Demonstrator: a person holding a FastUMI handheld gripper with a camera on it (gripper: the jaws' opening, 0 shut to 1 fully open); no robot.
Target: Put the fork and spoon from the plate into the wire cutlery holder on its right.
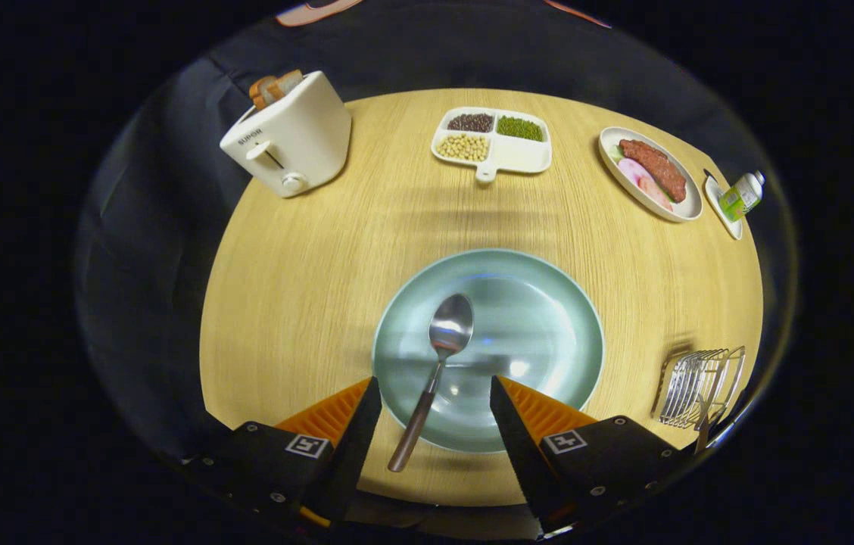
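Steel spoon [438, 371] lies on the plate [548, 318], its handle between the spread-apart gripper [434, 393] fingers.

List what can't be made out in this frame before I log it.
- Fork: something with a handle stands in the holder, but it is too small and warped to identify.
- Bottle: label too small; its tray is distorted.
- Spoon: whether its handle end touches the table past the plate rim is unclear.
- Gripper: fingers open around the handle; body cut off.
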